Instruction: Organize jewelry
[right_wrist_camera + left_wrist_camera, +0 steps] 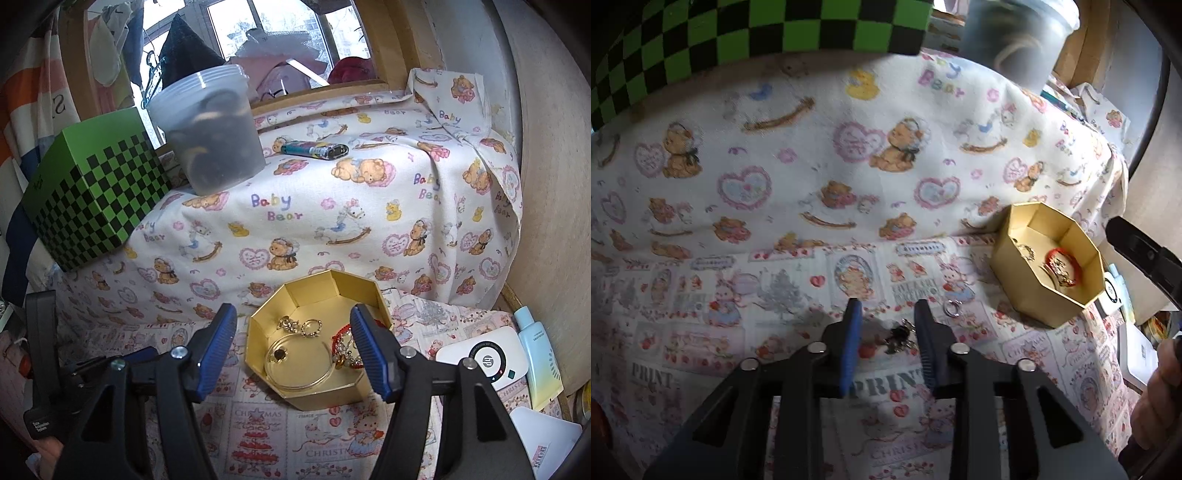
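In the left wrist view, my left gripper points down at the printed cloth. A small dark and silver jewelry piece lies on the cloth between its blue pads, close to the right pad; the pads do not clamp it. A silver ring lies just right of that finger. The gold octagonal box stands further right. In the right wrist view, my right gripper stands open over the gold box with nothing held. Inside lie a clear bangle, a gold ring, a gold charm and a red bracelet.
A raised ledge under bear-print cloth rises behind the box. On it stand a green and black checkered box, a plastic tub and a lighter. A white device and a pale blue bottle lie to the right.
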